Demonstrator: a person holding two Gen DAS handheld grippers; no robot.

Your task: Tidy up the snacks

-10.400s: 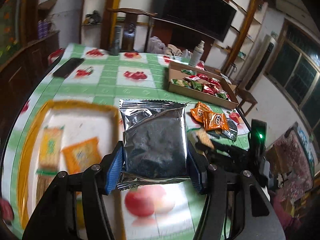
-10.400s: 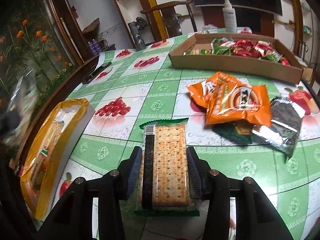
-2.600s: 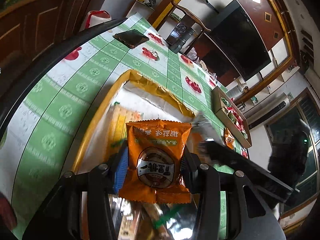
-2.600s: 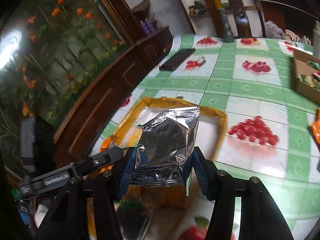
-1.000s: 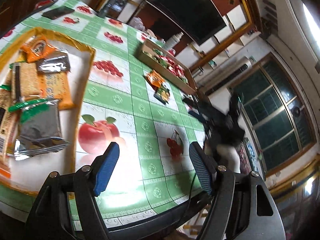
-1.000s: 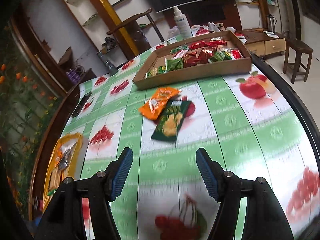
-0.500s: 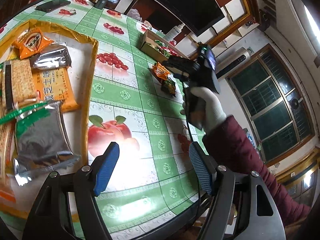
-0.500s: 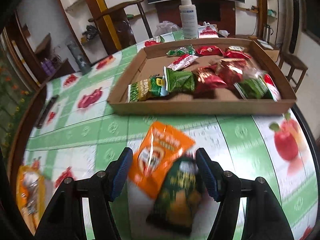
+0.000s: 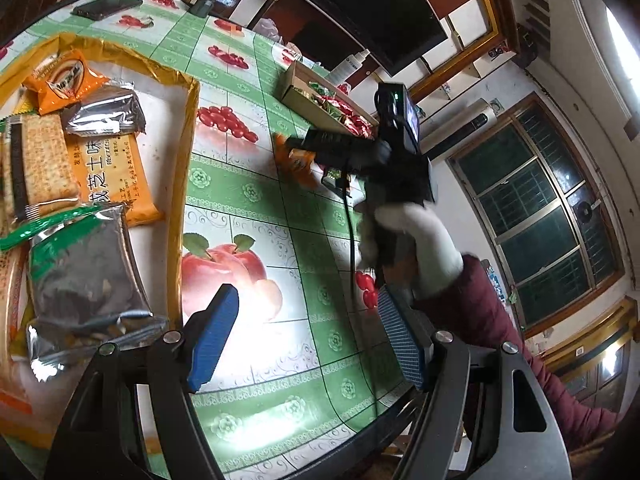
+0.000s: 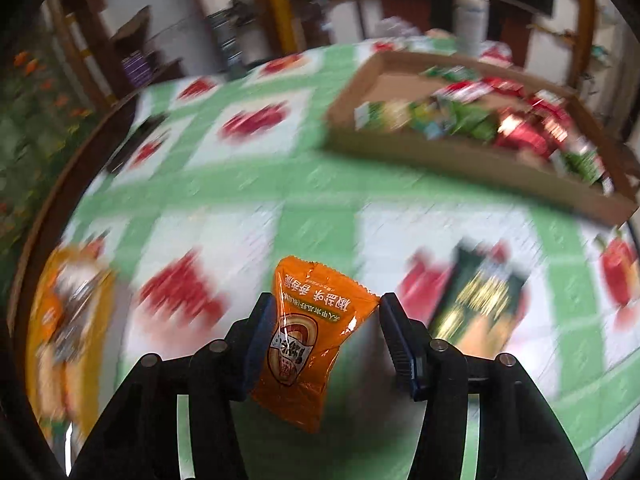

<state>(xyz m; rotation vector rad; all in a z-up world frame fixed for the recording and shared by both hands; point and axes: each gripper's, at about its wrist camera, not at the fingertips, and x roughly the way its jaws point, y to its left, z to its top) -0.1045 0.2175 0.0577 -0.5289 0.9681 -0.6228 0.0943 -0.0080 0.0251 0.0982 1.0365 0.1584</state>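
Observation:
My right gripper (image 10: 324,336) is shut on an orange snack packet (image 10: 308,344) and holds it above the green fruit-print tablecloth (image 10: 248,184). A dark green snack bag (image 10: 476,304) lies on the cloth just right of it. In the left wrist view the right gripper (image 9: 304,152) shows with the orange packet (image 9: 298,162) over the middle of the table. My left gripper (image 9: 304,340) is open and empty near the table's front edge, beside the gold-rimmed tray (image 9: 188,128) that holds an orange packet (image 9: 60,80), silver packets (image 9: 84,280) and a cracker pack (image 9: 40,164).
A cardboard tray (image 10: 460,156) of small red and green snacks stands at the far right, with a white spray bottle (image 10: 472,12) behind it. A black phone (image 9: 106,6) lies at the far left of the table. The right wrist view is blurred by motion.
My right gripper has closed on the orange packet and lifted it off the cloth; the green bag stays down. My left gripper stays open by the tray.

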